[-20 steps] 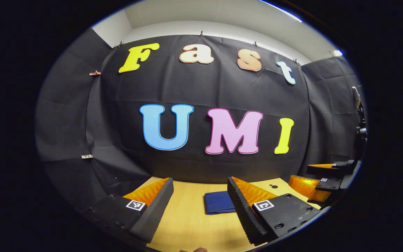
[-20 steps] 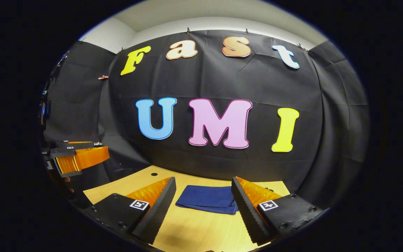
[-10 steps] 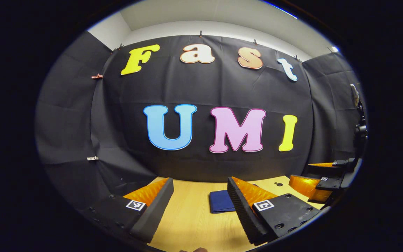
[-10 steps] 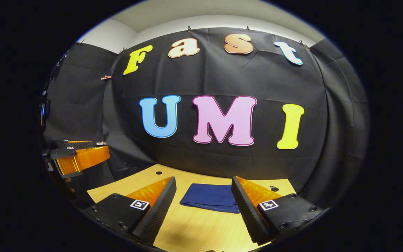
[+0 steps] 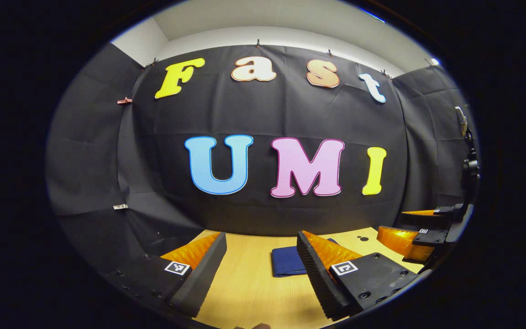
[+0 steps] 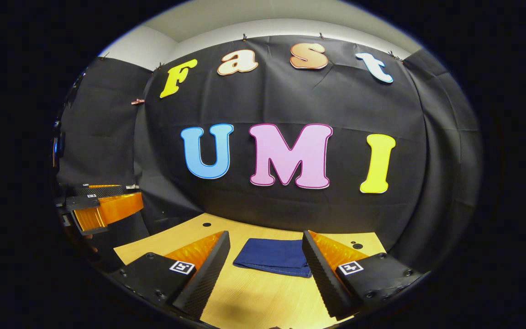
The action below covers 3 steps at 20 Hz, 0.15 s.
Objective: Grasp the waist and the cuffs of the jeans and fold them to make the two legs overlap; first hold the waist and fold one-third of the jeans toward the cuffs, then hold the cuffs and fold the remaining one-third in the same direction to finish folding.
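Observation:
The dark blue jeans (image 6: 272, 257) lie folded into a small flat rectangle on the wooden table (image 6: 254, 301). In the right gripper view they rest a little ahead of my right gripper (image 6: 265, 249), which is open and holds nothing. In the left gripper view the jeans (image 5: 286, 262) lie ahead and to the right, partly hidden by one finger; my left gripper (image 5: 260, 250) is open and apart from them. The right gripper (image 5: 420, 233) shows at the far right of the left gripper view. The left gripper (image 6: 103, 205) shows at the far left of the right gripper view. Both hover above the table.
The black cloth wall (image 6: 290, 210) stands right behind the table's far edge. Small round holes (image 6: 207, 225) mark the tabletop near the back. Bare wood (image 5: 244, 292) stretches between the jeans and my fingers.
Both views have drifted slightly, the jeans sitting a touch farther off in each. The jeans themselves have not moved, and both grippers stay open.

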Tool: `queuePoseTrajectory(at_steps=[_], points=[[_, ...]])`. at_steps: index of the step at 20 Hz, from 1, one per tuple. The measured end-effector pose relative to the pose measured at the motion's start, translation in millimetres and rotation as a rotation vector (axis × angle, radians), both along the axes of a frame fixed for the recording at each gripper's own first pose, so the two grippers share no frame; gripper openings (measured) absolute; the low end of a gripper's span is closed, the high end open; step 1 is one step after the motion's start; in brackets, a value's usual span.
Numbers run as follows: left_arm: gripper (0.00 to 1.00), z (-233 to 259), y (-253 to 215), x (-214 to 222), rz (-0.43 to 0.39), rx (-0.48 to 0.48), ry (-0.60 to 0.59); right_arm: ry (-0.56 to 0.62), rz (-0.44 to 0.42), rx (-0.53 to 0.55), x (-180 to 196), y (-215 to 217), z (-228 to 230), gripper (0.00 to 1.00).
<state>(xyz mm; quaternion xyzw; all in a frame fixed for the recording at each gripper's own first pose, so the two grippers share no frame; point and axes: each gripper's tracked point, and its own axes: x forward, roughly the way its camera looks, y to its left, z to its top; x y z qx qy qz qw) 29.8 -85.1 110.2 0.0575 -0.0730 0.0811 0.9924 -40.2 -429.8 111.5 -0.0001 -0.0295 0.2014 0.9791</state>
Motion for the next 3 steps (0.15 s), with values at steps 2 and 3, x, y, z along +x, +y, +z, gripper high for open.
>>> queuePoseTrajectory(at_steps=[2, 3], points=[[0.96, -2.3, -0.3, -0.8, 0.007, 0.001, 0.005, 0.005, 0.005, 0.0, -0.8, -0.4, -1.4, 0.97], [0.96, -3.0, 0.1, -1.0, 0.011, 0.001, 0.007, 0.007, 0.005, -0.003, 0.8, 0.2, -2.5, 0.97]])
